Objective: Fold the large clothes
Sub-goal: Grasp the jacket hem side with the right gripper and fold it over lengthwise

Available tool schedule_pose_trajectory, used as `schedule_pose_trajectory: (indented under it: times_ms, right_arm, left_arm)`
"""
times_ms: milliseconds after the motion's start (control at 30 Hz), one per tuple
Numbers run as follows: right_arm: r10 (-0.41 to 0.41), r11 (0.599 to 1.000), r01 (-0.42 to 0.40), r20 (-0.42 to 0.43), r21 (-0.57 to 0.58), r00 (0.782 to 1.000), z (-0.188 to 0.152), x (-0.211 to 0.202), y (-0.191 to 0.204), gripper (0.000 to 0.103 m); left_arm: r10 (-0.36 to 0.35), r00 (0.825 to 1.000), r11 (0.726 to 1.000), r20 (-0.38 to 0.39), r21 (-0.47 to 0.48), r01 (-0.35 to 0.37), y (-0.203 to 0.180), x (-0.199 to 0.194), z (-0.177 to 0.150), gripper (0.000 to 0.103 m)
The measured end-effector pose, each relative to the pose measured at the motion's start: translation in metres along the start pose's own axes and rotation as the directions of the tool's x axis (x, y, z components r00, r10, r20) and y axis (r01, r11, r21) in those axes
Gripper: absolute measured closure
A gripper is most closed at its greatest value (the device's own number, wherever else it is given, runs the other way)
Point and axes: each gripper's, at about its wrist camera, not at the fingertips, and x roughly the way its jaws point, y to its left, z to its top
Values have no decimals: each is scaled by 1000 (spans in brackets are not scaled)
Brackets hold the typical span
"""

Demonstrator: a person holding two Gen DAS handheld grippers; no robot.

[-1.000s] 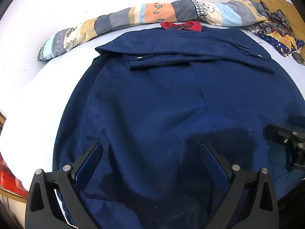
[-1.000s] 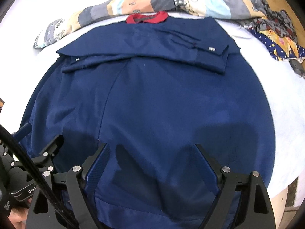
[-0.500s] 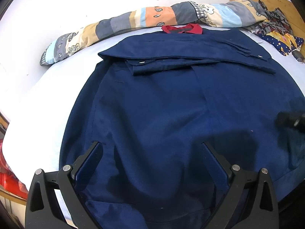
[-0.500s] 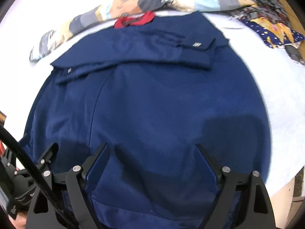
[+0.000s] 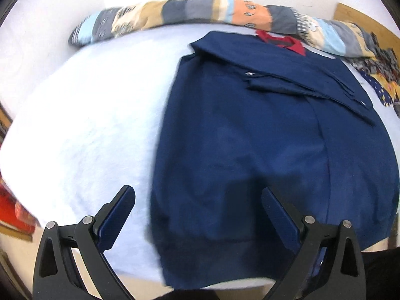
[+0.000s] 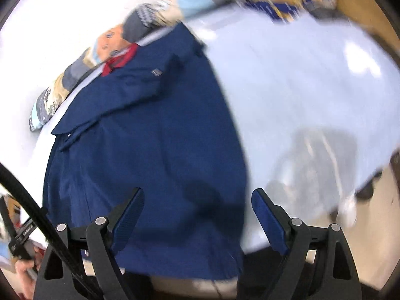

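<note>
Both my tools, left tool [image 5: 197, 215] and right tool [image 6: 197, 212], gape empty over the navy jacket [image 5: 262, 150]; blurry view, probably a shallow hem grab drags folded sleeves [image 5: 287, 80] loose.

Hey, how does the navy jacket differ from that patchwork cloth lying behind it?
The navy jacket is one solid dark blue with a red collar; the patchwork cloth mixes grey, tan, orange and light blue printed squares. The jacket is spread flat and broad, sleeves folded across its upper part, while the cloth is bunched into a long narrow roll along the far edge. Both rest on the pale sheet.
</note>
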Motion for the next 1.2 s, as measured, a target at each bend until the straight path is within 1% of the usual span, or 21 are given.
schedule_pose_trajectory:
  times_ms: [100,167,267,333,467,500,533,600,633,733,800,867,900,933,967,1000,1033,1067,1100,1133,1200]
  right_arm:
    - [53,991,-43,-73,123,996,-20,6,-32,12]
    - [108,979,-87,-104,186,989,-29,12,-41,12]
    - [199,960,-163,-144,229,969,-36,24,-39,12]
    - [205,962,-169,-163,213,965,-38,30,-31,12]
    - [161,977,-134,-160,167,974,-38,30,-23,15]
    - [136,982,-112,-161,150,978,-39,28,-20,24]
    - [122,987,-102,-163,127,979,-40,27,-17,42]
    - [167,980,-145,-167,135,972,-42,26,-18,66]
    - [232,966,-209,-153,153,960,-42,20,-21,66]
    - [293,948,-270,-135,165,946,-41,17,-21,65]
    - [257,958,-229,-163,173,953,-42,25,-24,64]
    - [264,957,-233,-184,175,947,-43,32,-21,63]
    - [258,961,-232,-186,151,948,-43,32,-16,57]
    - [229,972,-213,-190,99,955,-42,32,-7,51]
    - [208,977,-196,-195,79,959,-44,35,-4,51]
    - [187,982,-178,-198,66,962,-45,37,-1,63]
    - [176,984,-173,-197,36,964,-46,36,2,70]
    - [197,980,-196,-187,24,962,-45,32,4,77]
    - [237,971,-236,-175,26,956,-45,25,4,83]
    - [314,949,-313,-146,33,938,-42,14,7,86]
    - [396,918,-395,-99,31,913,-35,-1,14,87]
  left_arm:
    - [-31,999,998,-8,-63,31,23,-5,1,2]
    - [-64,998,992,-2,-105,64,35,-8,2,2]
    - [-67,998,988,4,-139,67,44,-10,2,2]
    - [-68,998,986,7,-152,68,47,-12,2,2]
    - [-77,997,984,18,-158,79,51,-16,0,2]
    - [-78,997,985,18,-156,80,51,-16,0,2]
    - [-78,997,984,20,-156,80,52,-17,-1,2]
    - [-79,997,984,23,-160,82,53,-18,-1,2]
    - [-81,996,983,27,-165,84,54,-19,-1,2]
    - [-85,996,980,32,-179,89,56,-20,0,2]
    - [-97,995,978,30,-182,101,55,-20,0,2]
    - [-105,994,979,29,-175,109,52,-20,0,2]
    - [-101,994,981,32,-166,105,49,-21,0,2]
    - [-99,994,982,35,-159,103,48,-21,0,2]
    - [-99,994,983,36,-154,103,47,-21,0,2]
    - [-96,995,984,35,-150,101,47,-21,0,2]
    - [-93,995,984,34,-150,98,47,-21,0,2]
    - [-92,995,984,33,-151,96,49,-21,1,2]
    - [-91,995,983,32,-157,95,52,-21,1,2]
    - [-93,995,981,32,-166,97,54,-21,1,2]
    - [-114,993,976,19,-187,115,62,-21,0,2]
